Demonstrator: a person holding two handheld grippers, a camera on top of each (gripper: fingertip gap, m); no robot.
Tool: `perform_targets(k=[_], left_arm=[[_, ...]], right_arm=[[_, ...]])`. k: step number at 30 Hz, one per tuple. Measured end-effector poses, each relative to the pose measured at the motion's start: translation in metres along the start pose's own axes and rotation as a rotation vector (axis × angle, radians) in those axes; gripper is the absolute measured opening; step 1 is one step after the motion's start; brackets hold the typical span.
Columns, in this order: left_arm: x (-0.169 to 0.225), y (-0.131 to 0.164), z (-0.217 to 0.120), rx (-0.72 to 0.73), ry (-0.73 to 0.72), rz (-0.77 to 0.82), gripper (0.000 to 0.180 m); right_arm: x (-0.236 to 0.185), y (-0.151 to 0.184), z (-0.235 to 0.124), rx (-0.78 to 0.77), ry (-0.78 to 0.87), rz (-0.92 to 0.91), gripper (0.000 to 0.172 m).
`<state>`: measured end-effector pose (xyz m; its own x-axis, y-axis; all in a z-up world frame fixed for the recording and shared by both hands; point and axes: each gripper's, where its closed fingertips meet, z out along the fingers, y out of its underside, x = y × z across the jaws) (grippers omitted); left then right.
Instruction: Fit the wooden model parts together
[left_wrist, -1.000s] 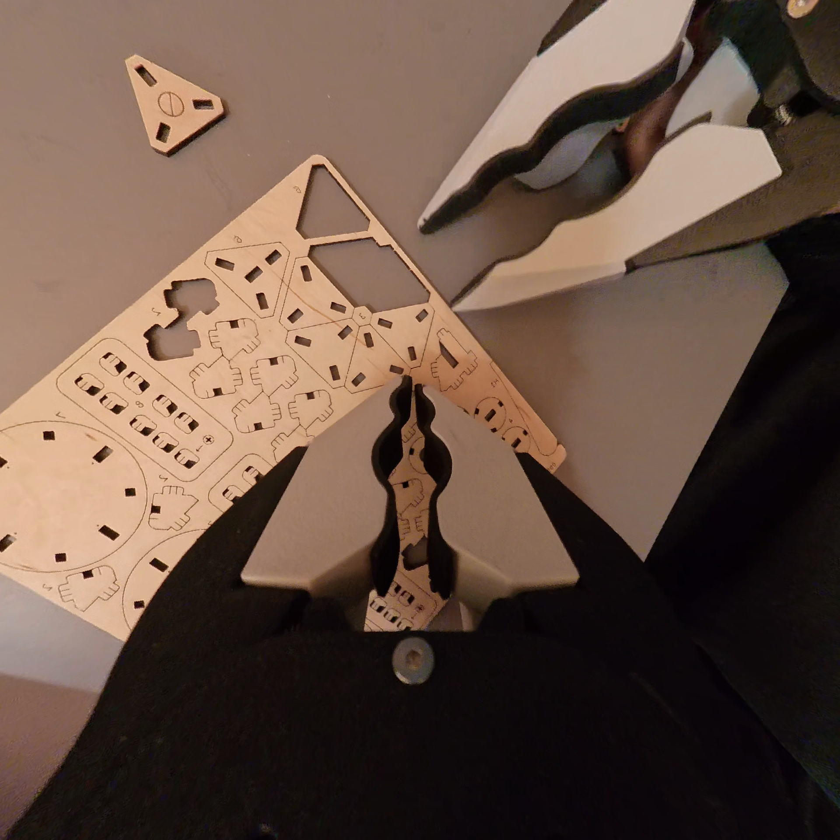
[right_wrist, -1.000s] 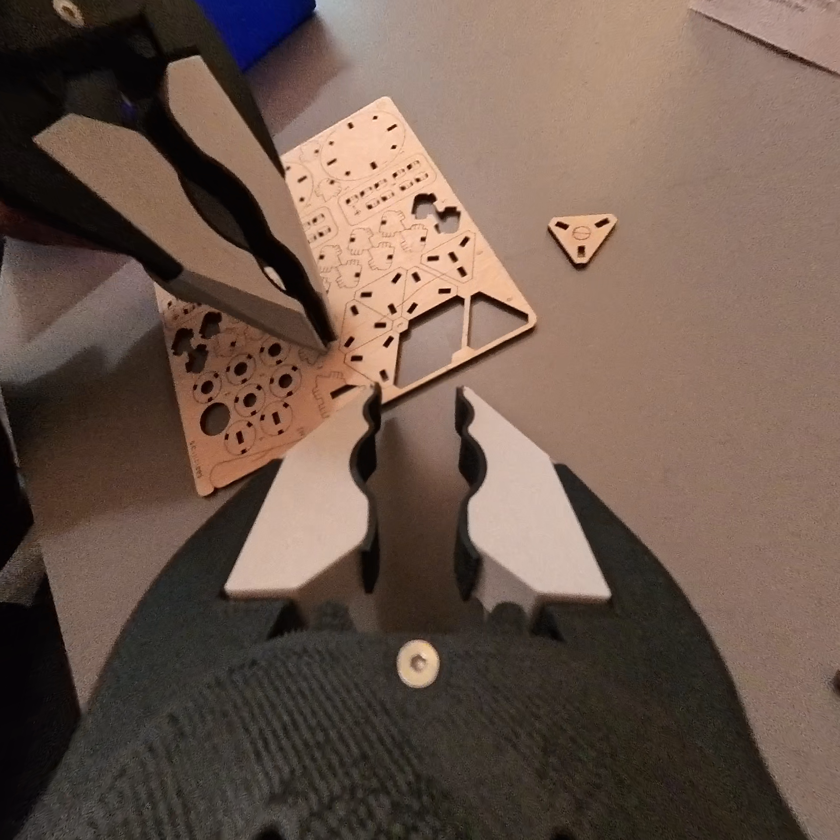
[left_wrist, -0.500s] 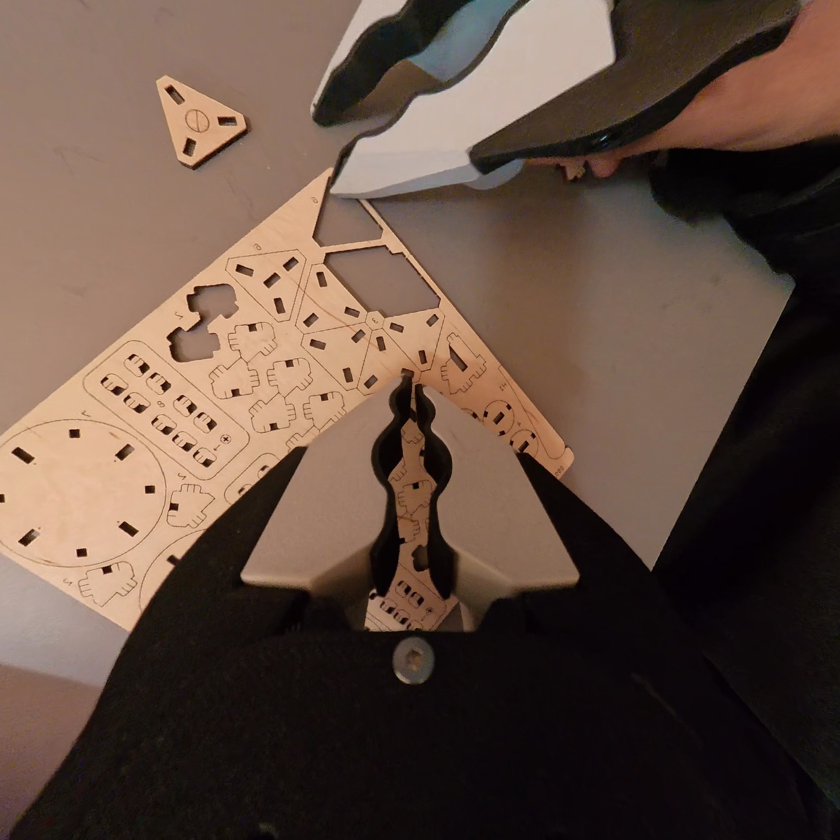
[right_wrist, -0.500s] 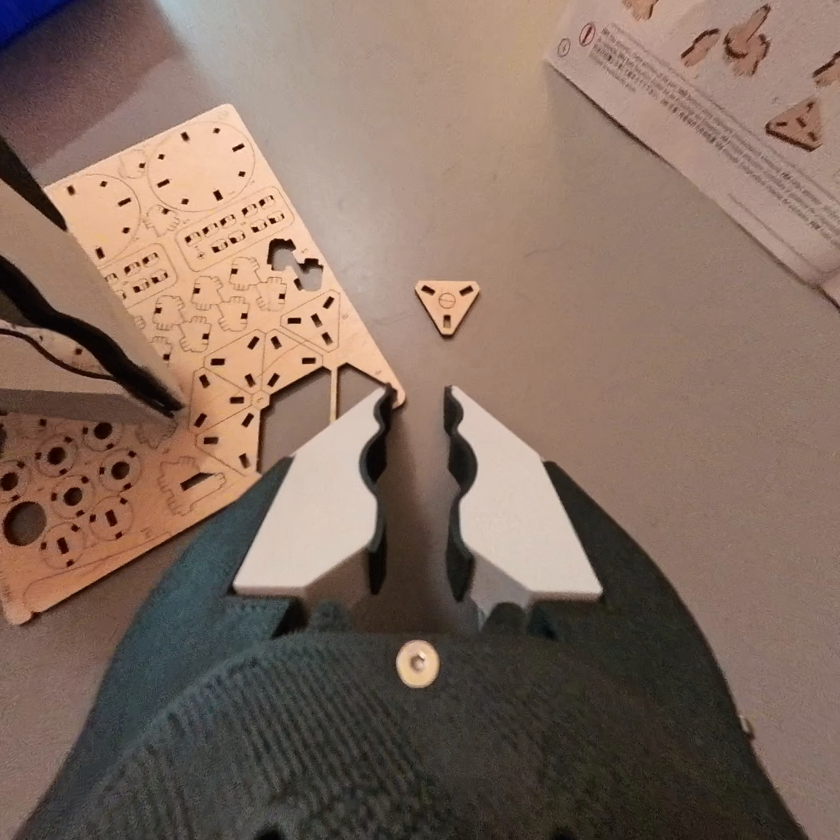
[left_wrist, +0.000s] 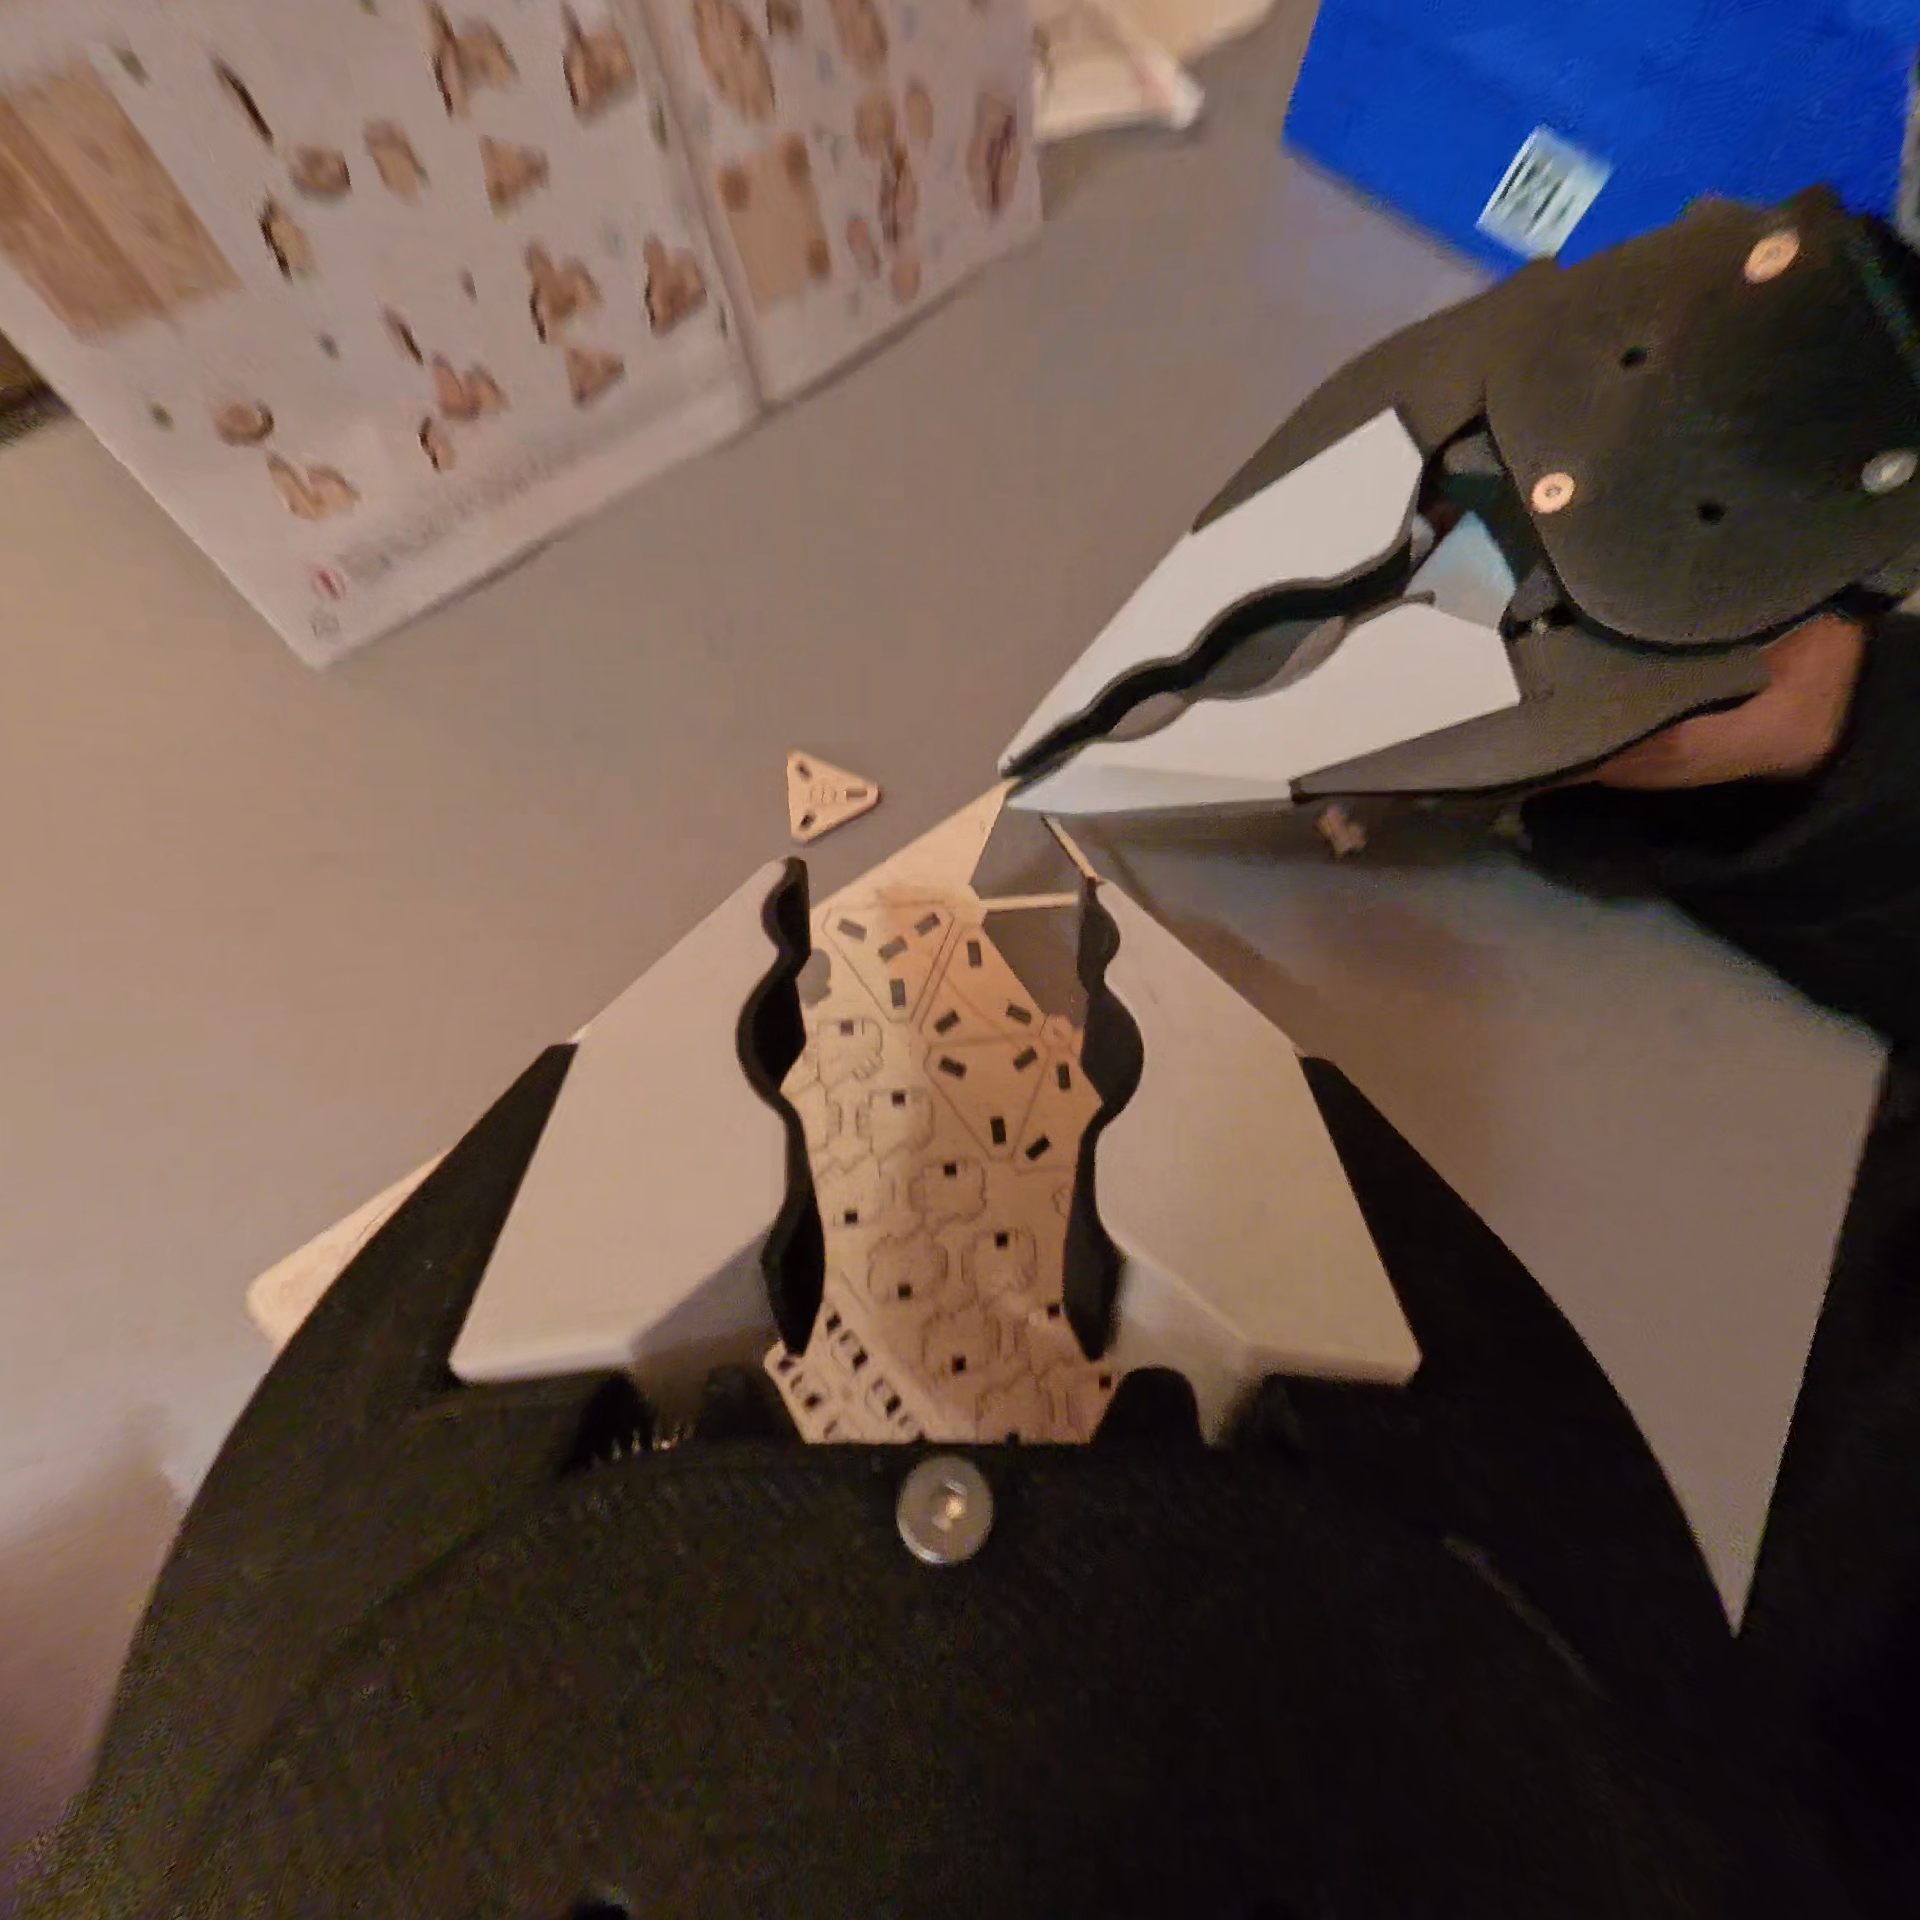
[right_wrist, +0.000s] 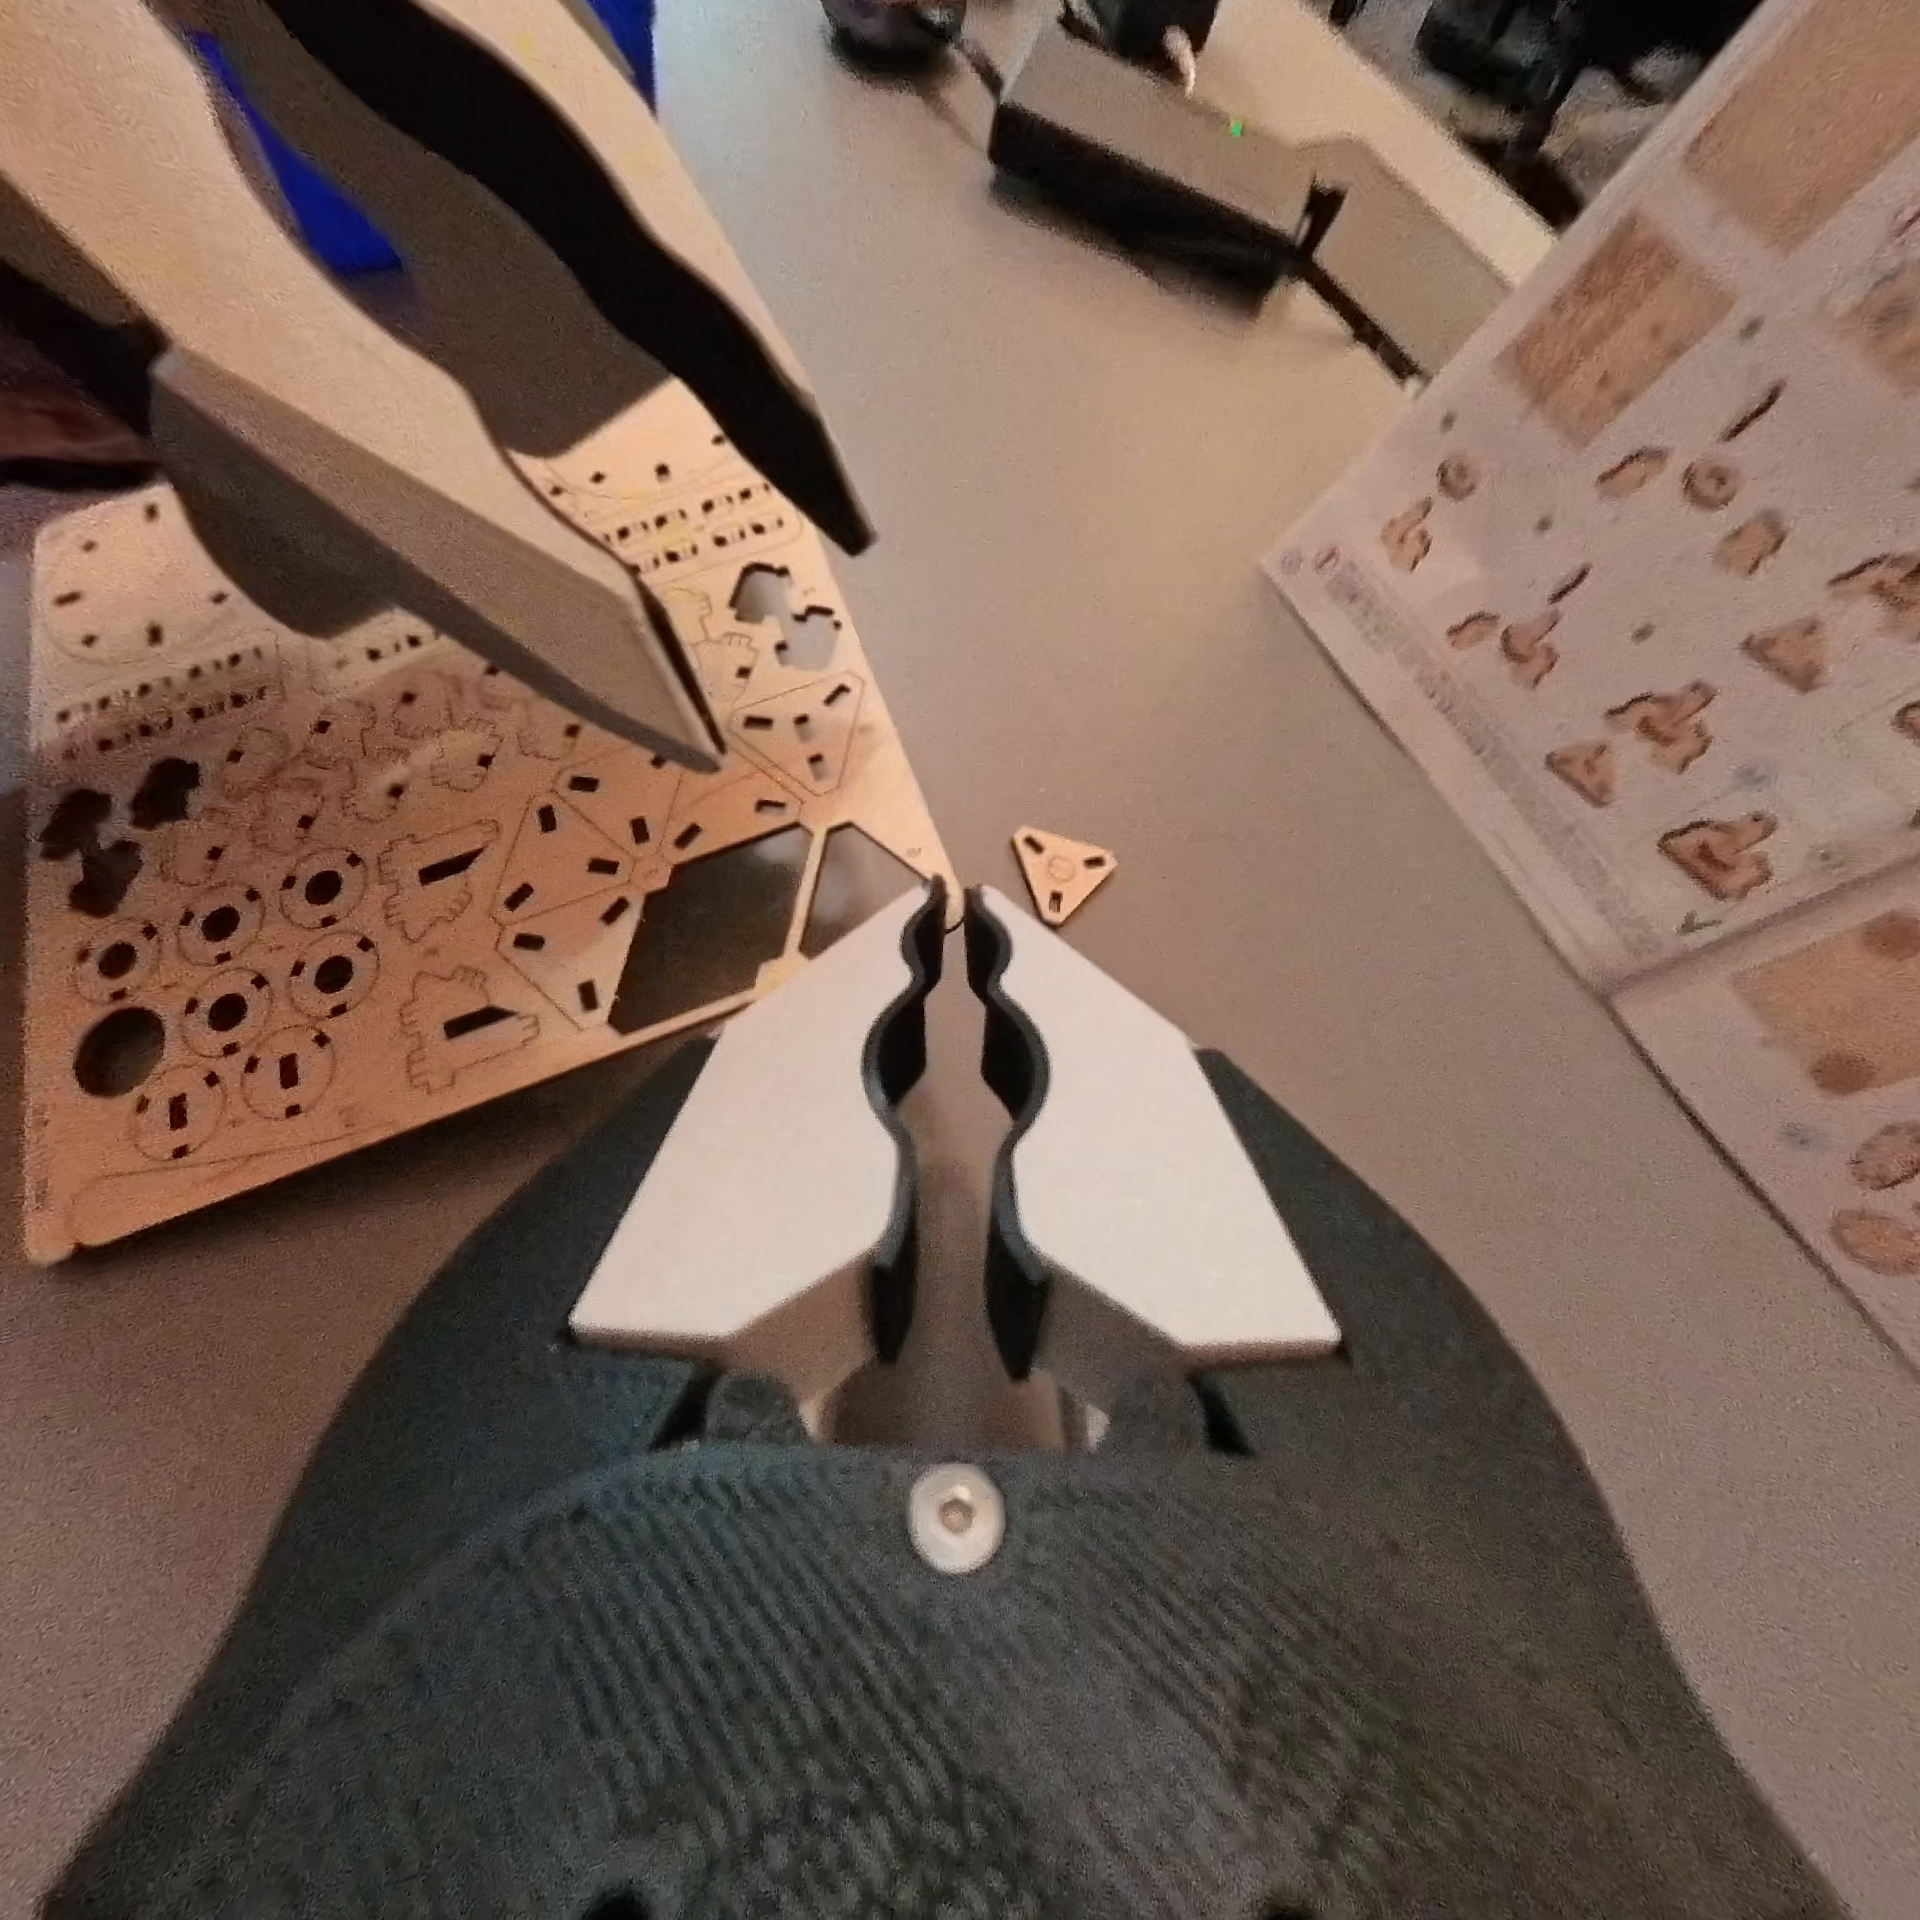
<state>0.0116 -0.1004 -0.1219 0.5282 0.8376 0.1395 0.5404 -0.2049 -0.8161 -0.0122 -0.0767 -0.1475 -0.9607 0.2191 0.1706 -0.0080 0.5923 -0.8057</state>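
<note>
- My right gripper (right_wrist: 954, 902) pinches the corner of the thin laser-cut plywood parts sheet (right_wrist: 436, 894); I'd grip deeper.
- My left gripper (left_wrist: 940, 878) hangs released over it.
- A small loose triangular wooden piece (right_wrist: 1062, 871) lies just beyond.

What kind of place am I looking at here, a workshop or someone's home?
Probably a hobby or lab worktable: a laser-cut wooden parts sheet lies on it, with a loose triangular wooden piece, a printed instruction sheet beside them and a blue box behind.
</note>
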Motion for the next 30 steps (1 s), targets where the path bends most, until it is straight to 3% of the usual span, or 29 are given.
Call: perform_targets(k=[5,9,13,18,22,24,28,30], left_arm=[[0.011,-0.022,-0.014,0.132,0.109,-0.064,0.055],[0.011,-0.018,-0.02,0.043,0.031,0.012,0.055],[0.011,-0.031,-0.03,-0.031,-0.048,0.126,0.05],[0.042,-0.04,-0.022,-0.28,0.181,0.306,0.044],[0.038,-0.023,-0.012,-0.526,0.293,0.313,0.043],[0.046,-0.01,-0.013,-0.623,0.408,0.274,0.019],[0.055,-0.005,-0.013,-0.65,0.506,0.229,0.009],[0.056,-0.008,-0.014,-0.628,0.524,0.221,0.009]], right_arm=[[-0.004,-0.03,-0.025,0.143,0.079,-0.249,0.002],[-0.012,-0.041,-0.037,0.218,0.136,-0.395,0.001],[-0.023,-0.047,-0.045,0.304,0.085,-0.395,0.001],[-0.028,-0.053,-0.054,0.366,0.035,-0.377,0.001],[-0.029,-0.055,-0.063,0.414,0.023,-0.368,0.001],[-0.029,-0.054,-0.065,0.425,0.016,-0.357,0.001],[-0.025,-0.05,-0.068,0.45,-0.009,-0.289,0.003],[-0.017,-0.052,-0.071,0.484,0.0,-0.192,0.02]])
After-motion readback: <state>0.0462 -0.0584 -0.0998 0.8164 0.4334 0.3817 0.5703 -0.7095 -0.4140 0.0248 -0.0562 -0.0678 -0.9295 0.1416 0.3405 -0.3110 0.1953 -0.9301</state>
